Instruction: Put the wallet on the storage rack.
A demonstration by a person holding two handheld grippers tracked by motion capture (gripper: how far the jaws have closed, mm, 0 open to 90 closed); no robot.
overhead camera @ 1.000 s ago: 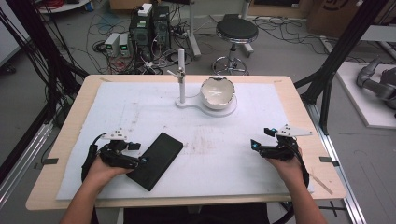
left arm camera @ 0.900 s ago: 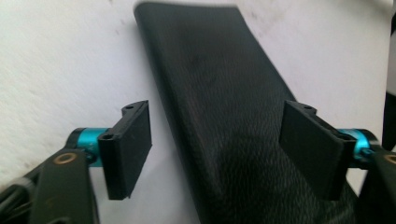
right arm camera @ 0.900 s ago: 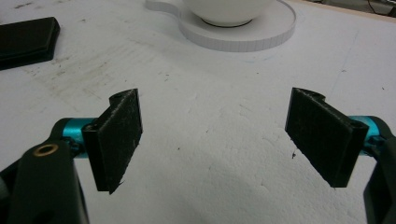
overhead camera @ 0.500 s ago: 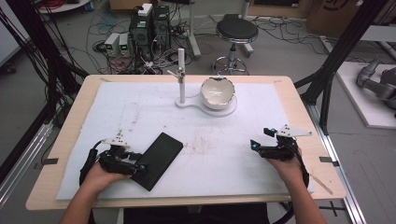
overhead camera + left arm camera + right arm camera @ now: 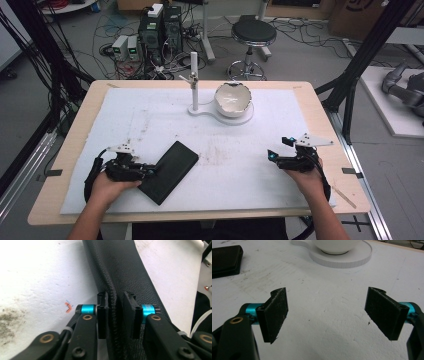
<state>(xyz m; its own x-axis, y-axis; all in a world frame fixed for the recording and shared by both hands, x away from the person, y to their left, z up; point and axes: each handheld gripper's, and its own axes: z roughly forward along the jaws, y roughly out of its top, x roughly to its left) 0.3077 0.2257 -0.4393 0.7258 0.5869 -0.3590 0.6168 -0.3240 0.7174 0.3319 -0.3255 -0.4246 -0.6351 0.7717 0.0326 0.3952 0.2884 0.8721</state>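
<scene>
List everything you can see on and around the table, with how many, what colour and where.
Flat black leather-textured case: one, black, near-left on the mat, its edge between the left jaws.
White ceramic bowl: one, white, far middle, on the stand's base.
White stand with upright post: one, white, left of the bowl.
White foam mat: one, covering the wooden table.
Round black stool: one, on the floor beyond.
Left gripper: black, jaws just closed on the case.
Right gripper: black, open, near-right.

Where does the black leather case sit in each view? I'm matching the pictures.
High view: black leather case, lower left on the mat.
Left gripper view: centre, its stitched edge clamped between the jaws.
Right gripper view: top-left corner.
Shared landmark: the white stained mat.
</scene>
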